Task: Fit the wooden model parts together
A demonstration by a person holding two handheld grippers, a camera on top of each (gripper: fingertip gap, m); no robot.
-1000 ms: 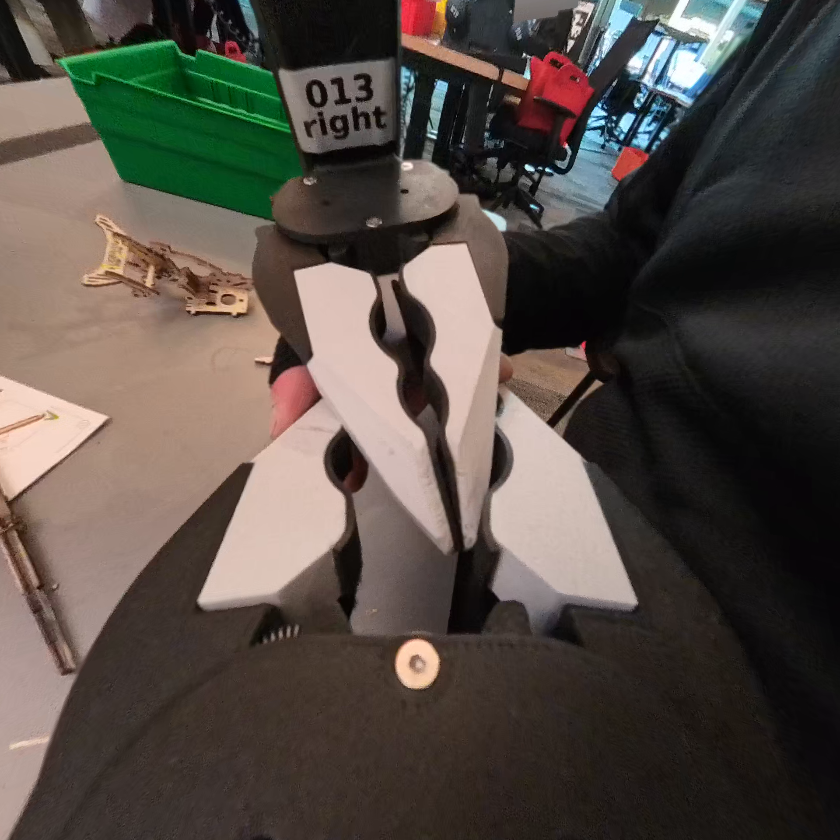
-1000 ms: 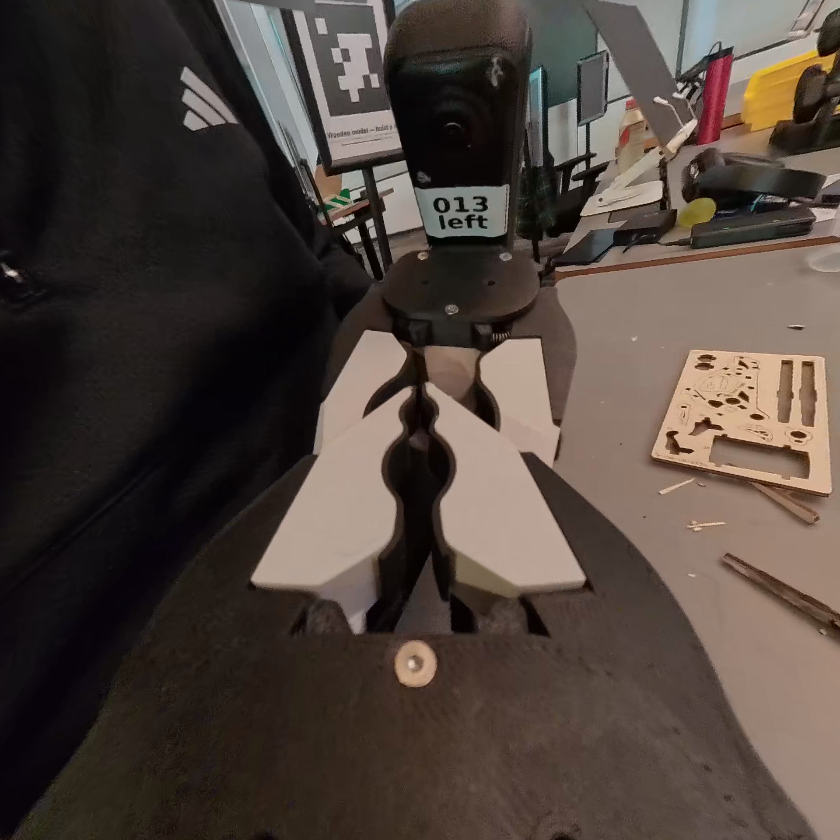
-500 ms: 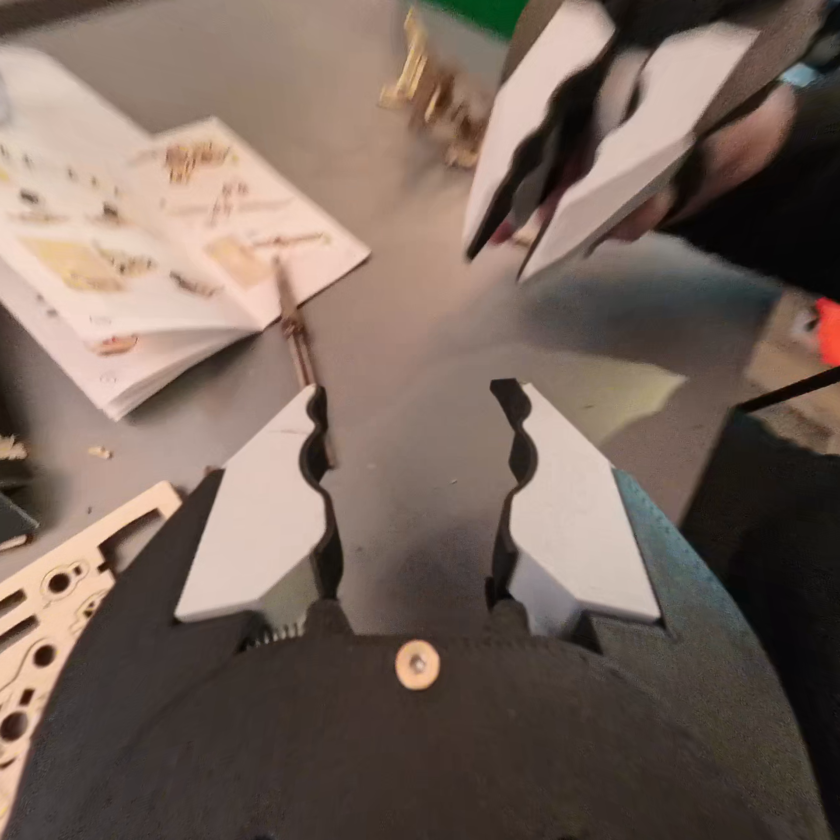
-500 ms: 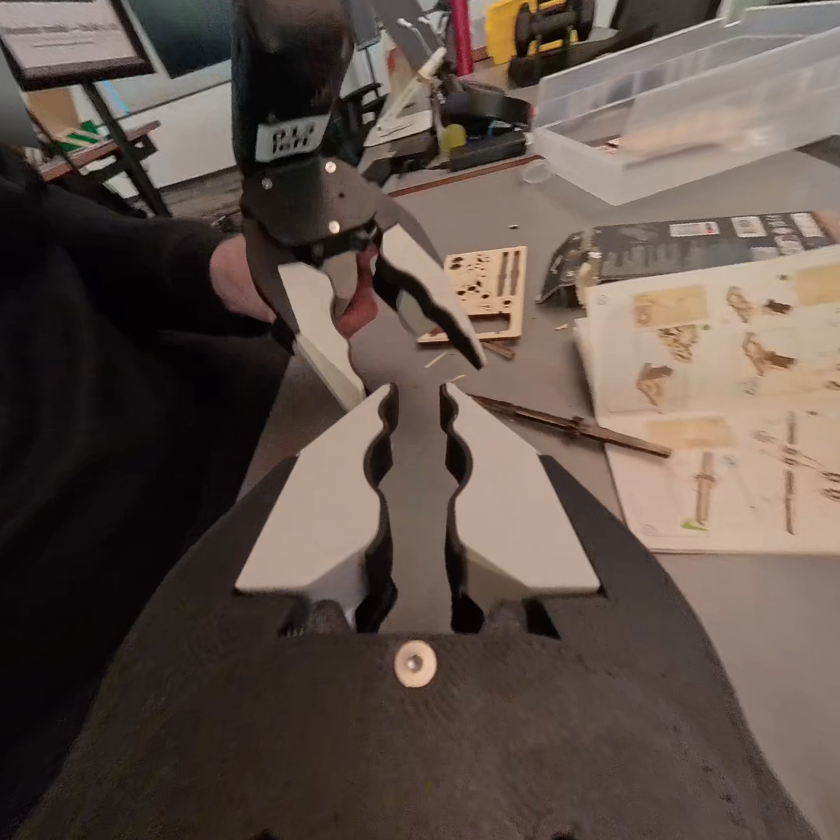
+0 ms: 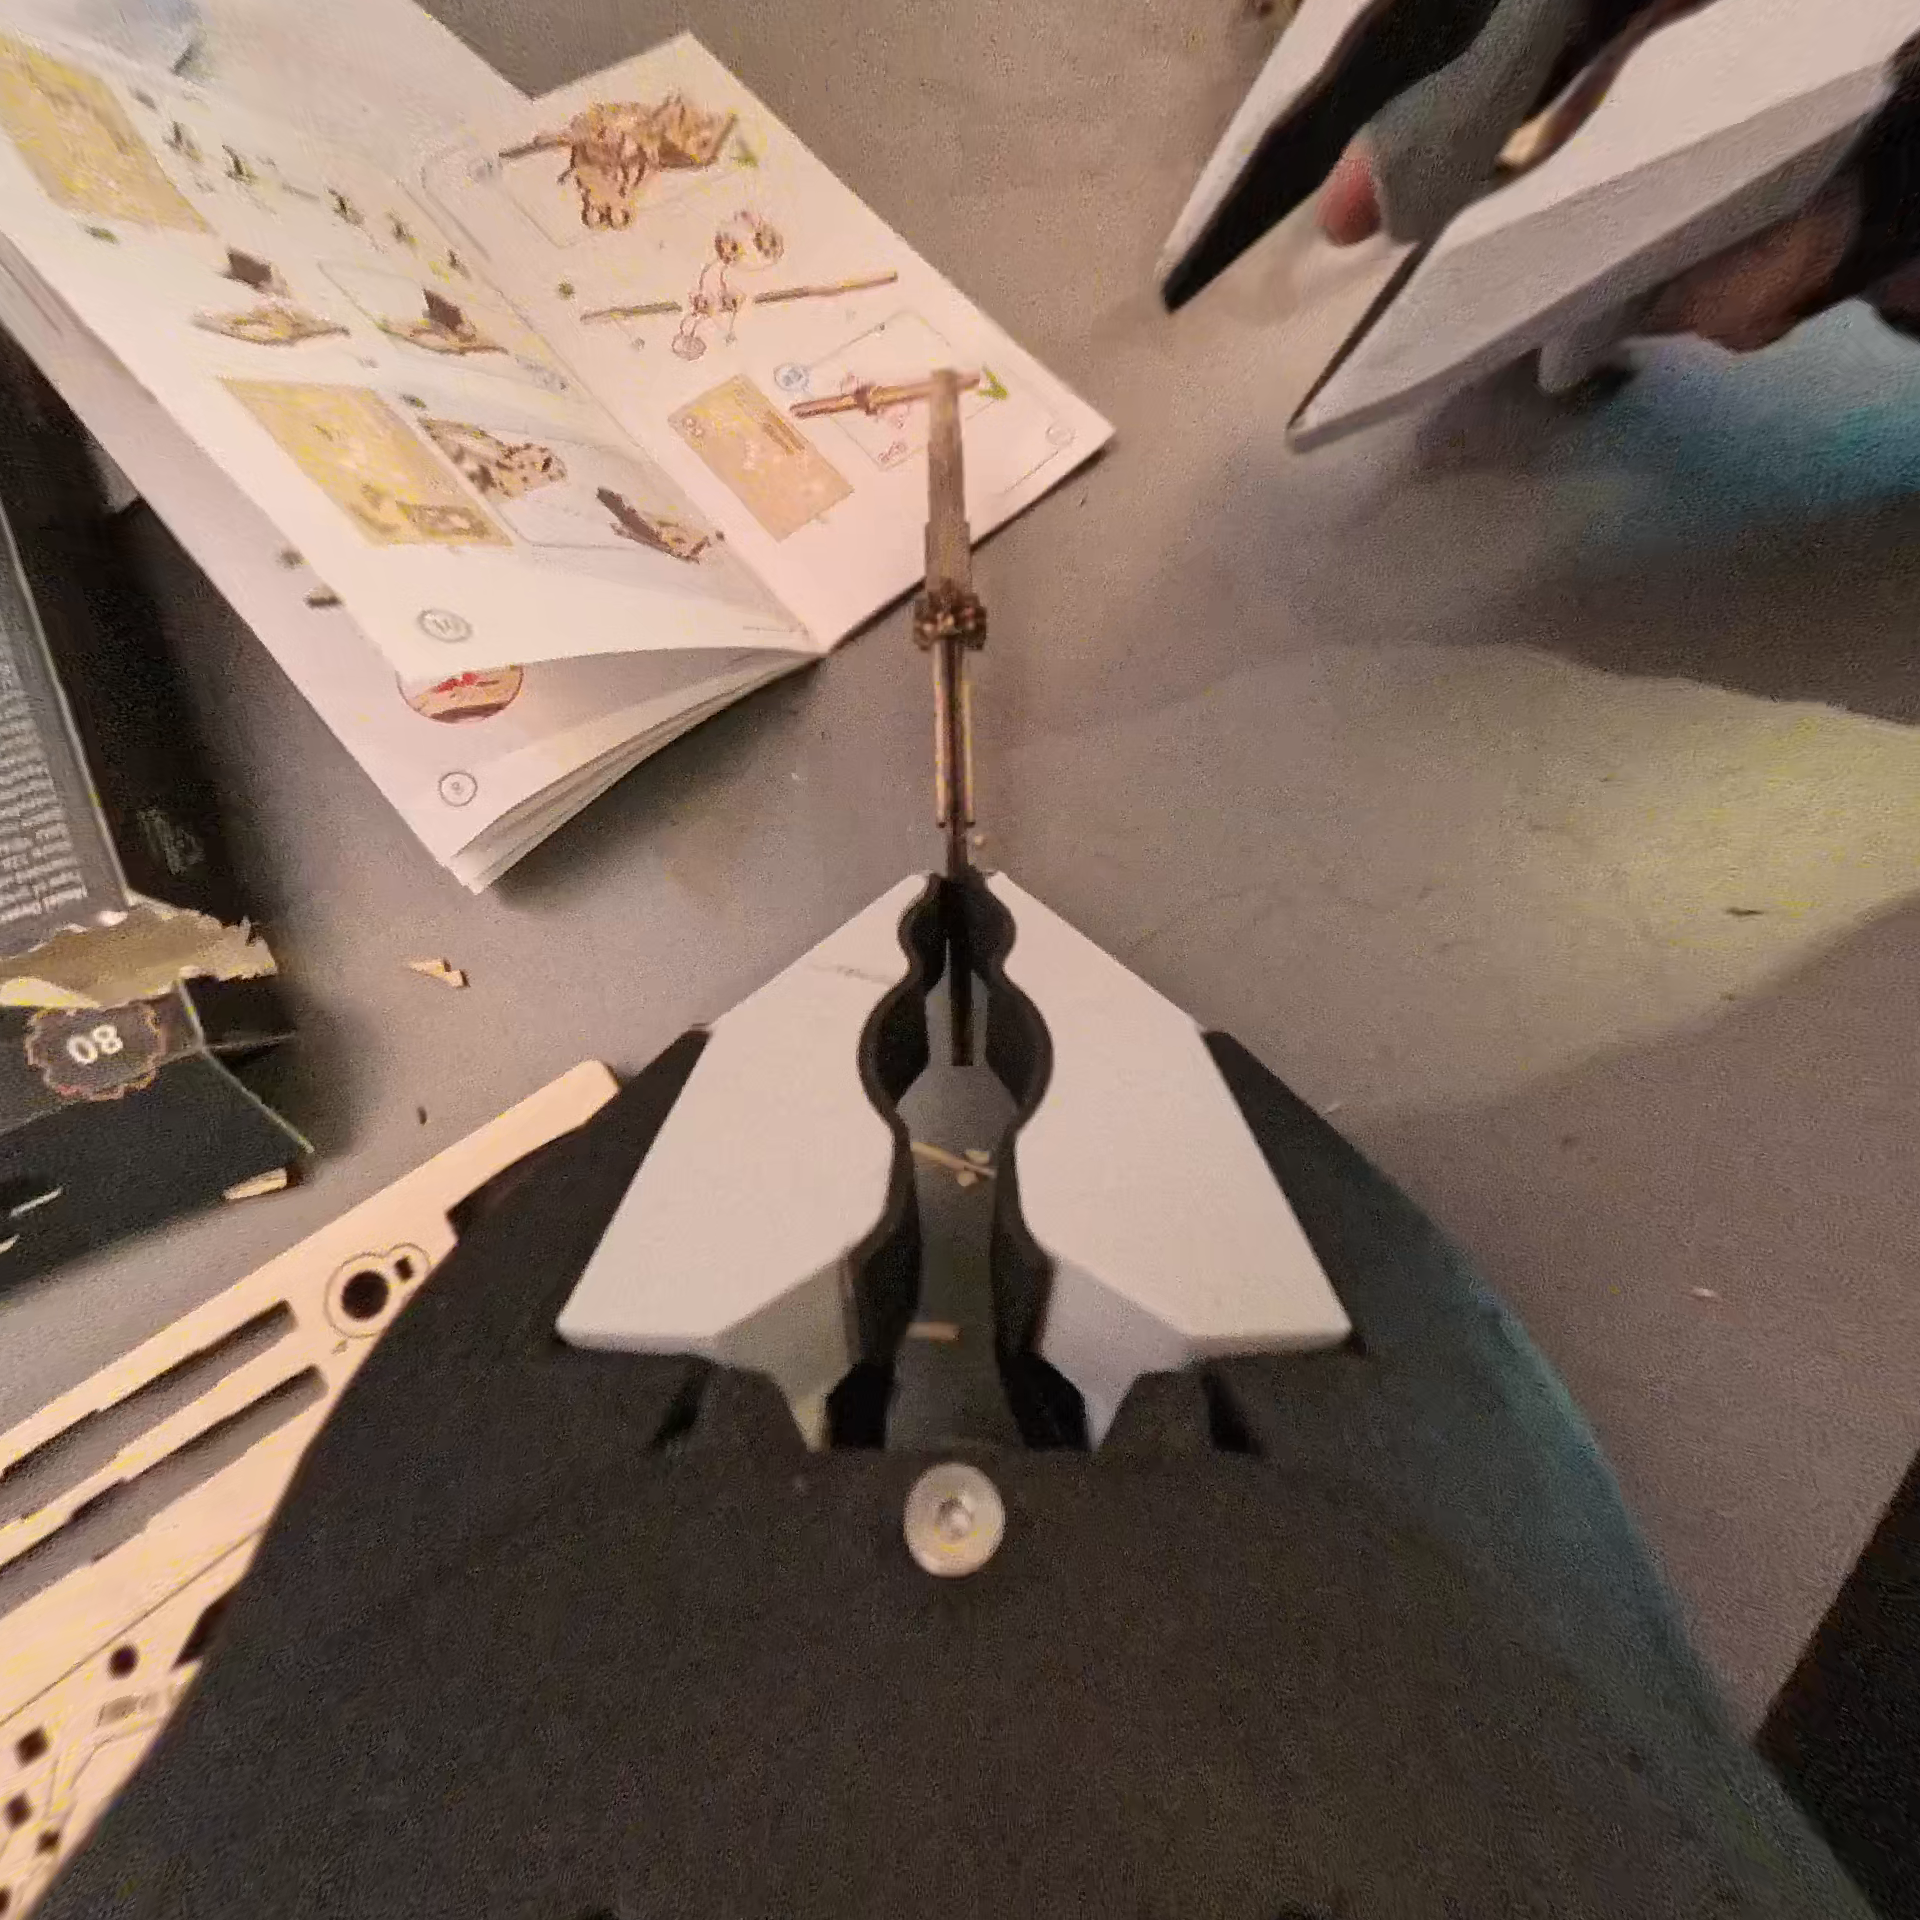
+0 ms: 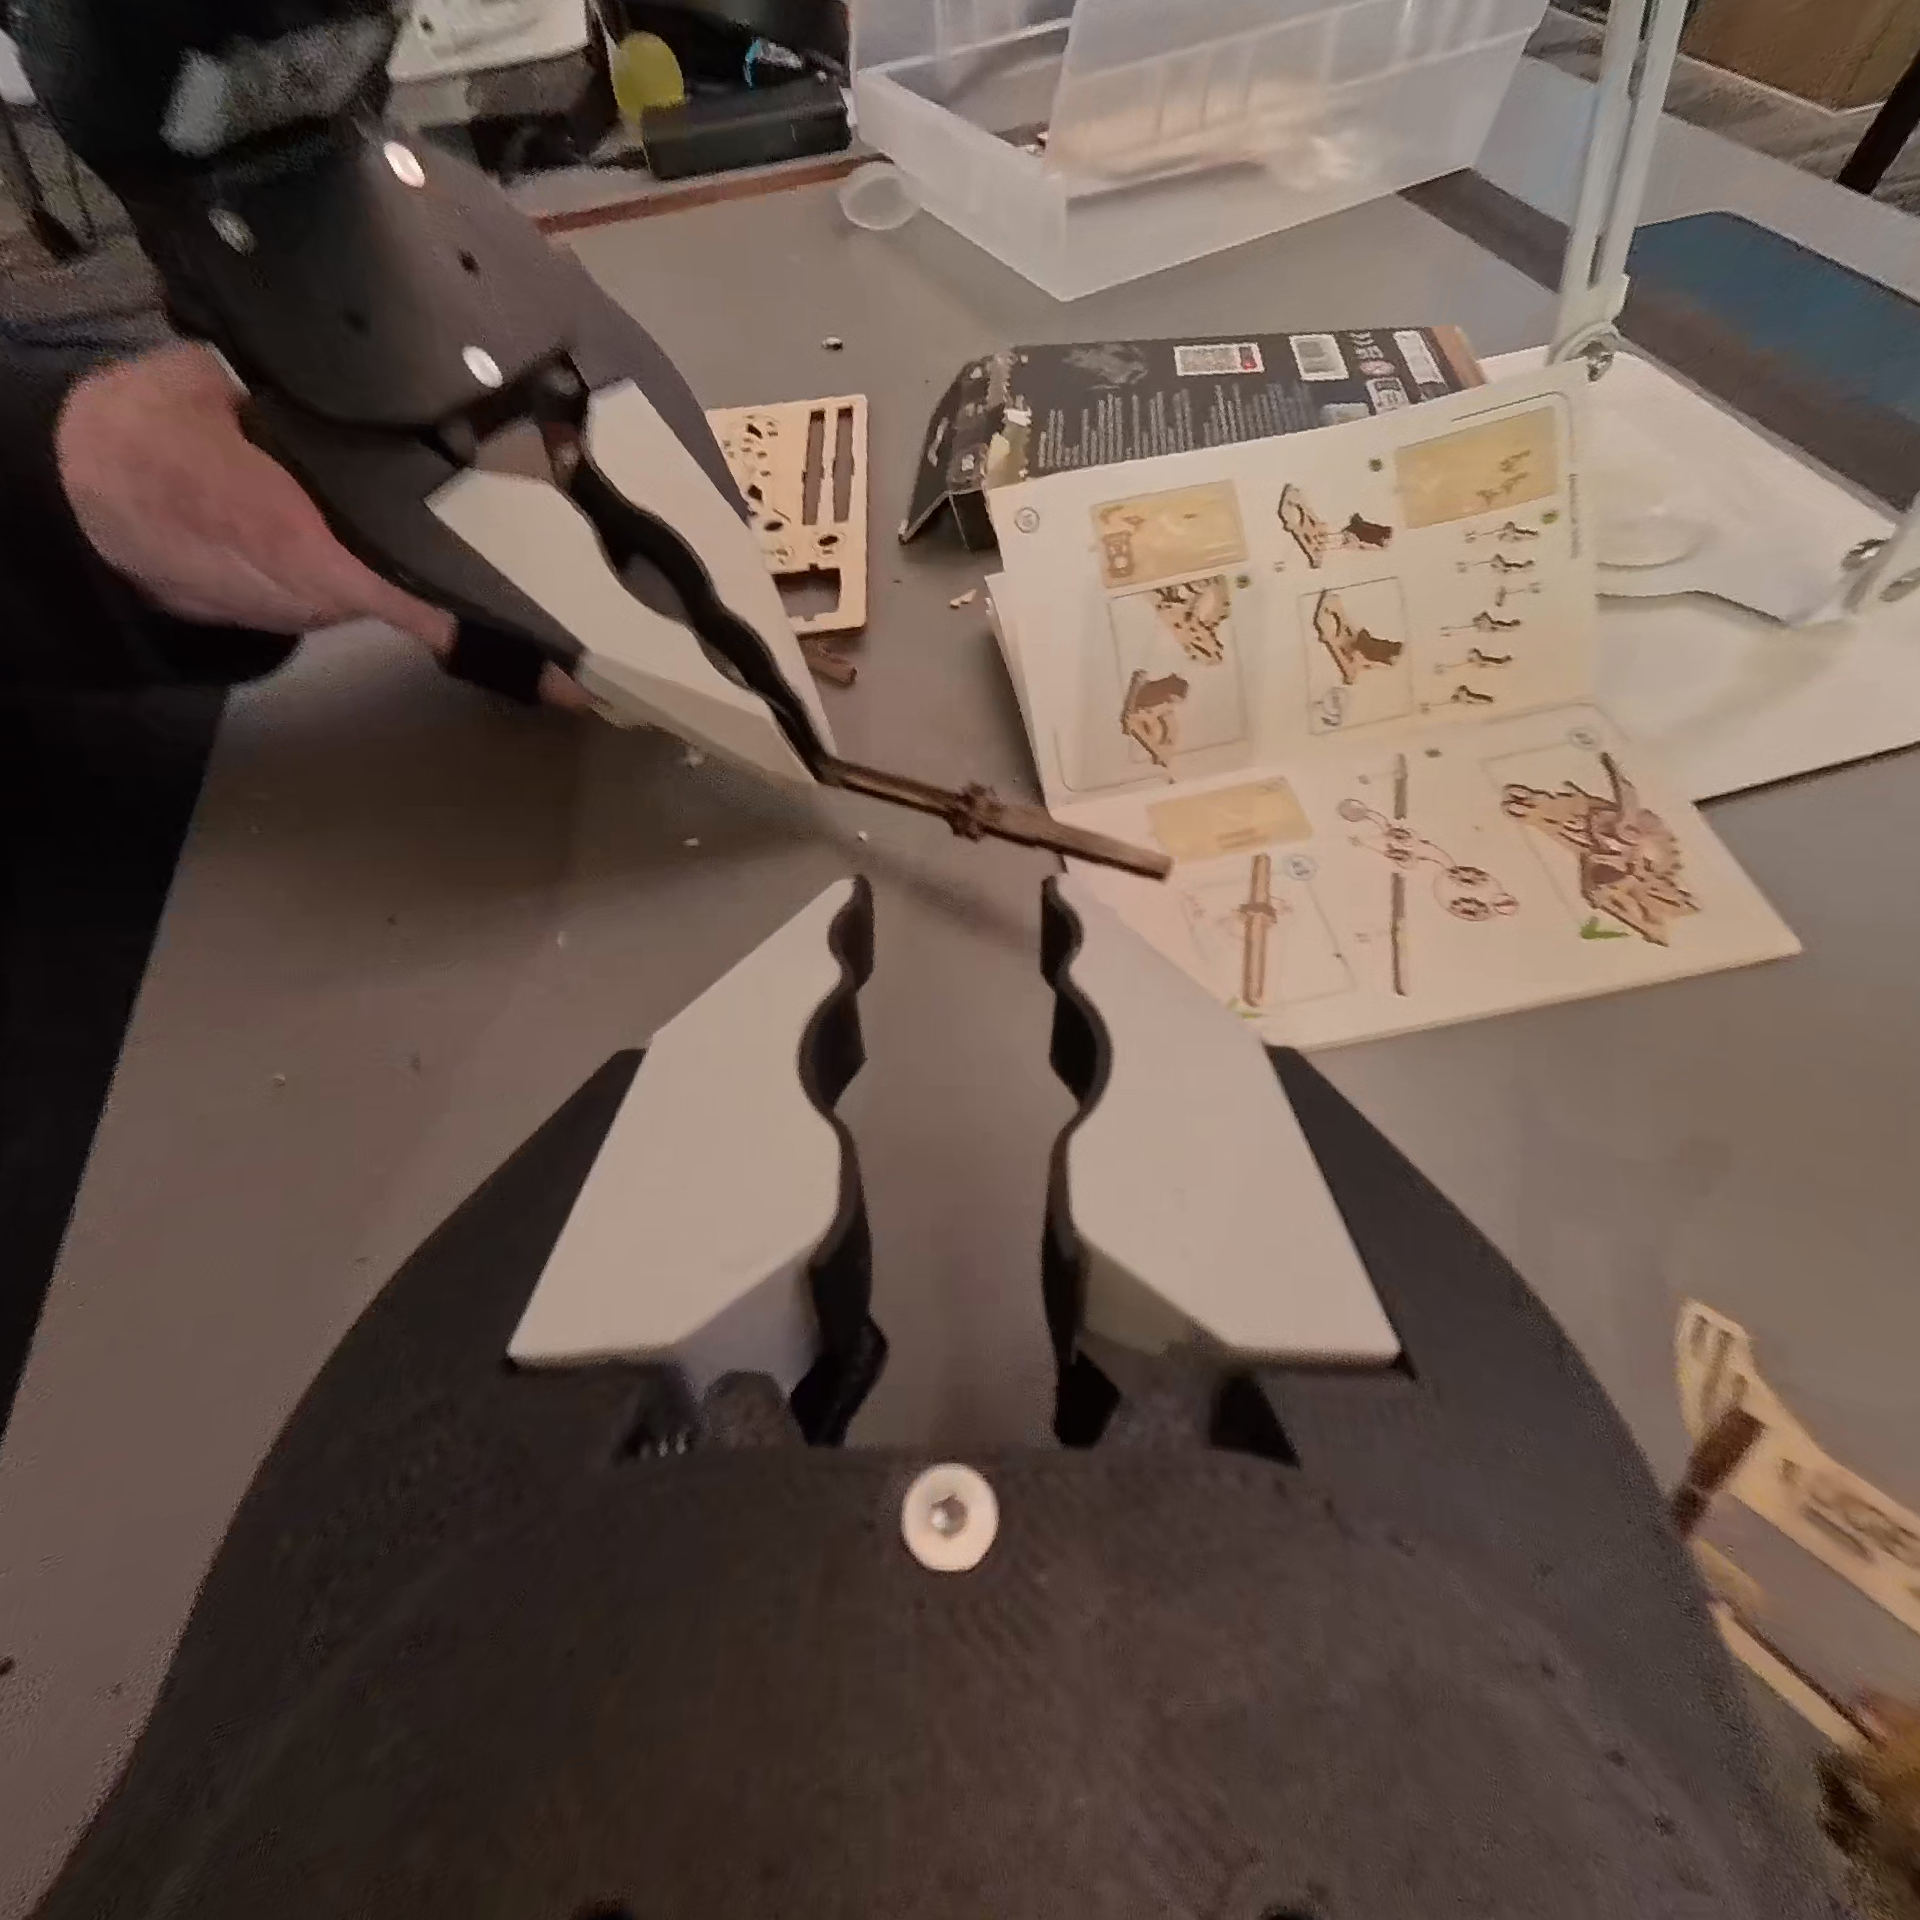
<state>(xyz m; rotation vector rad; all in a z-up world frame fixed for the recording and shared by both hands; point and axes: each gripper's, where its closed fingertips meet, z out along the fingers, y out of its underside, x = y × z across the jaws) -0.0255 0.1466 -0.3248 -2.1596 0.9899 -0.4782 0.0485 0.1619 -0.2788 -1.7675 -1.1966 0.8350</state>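
My left gripper [image 5: 954, 883] is shut on the near end of a thin wooden rod [image 5: 948, 582] that has a small gear-like collar on it. The rod points forward, its far end over the booklet's corner. In the right wrist view the left gripper [image 6: 821, 767] comes in from the left and holds the rod [image 6: 1049, 836] just above the grey table. My right gripper [image 6: 954, 888] is open and empty, its tips just short of the rod. It also shows in the left wrist view [image 5: 1231, 364] at the top right.
An open instruction booklet [image 6: 1351, 727] lies right of the rod. A punched wooden parts sheet [image 5: 156, 1403] and a torn black box [image 5: 83, 1049] lie at the left. A clear plastic bin [image 6: 1195, 125] stands at the back. More wooden pieces [image 6: 1787, 1475] lie at the lower right. Spacing between my two grippers at the tips: around 10 cm.
The two grippers moved apart from in front of the person's body and down over the table. My left gripper closed on the rod that lay there. My right gripper opened wider.
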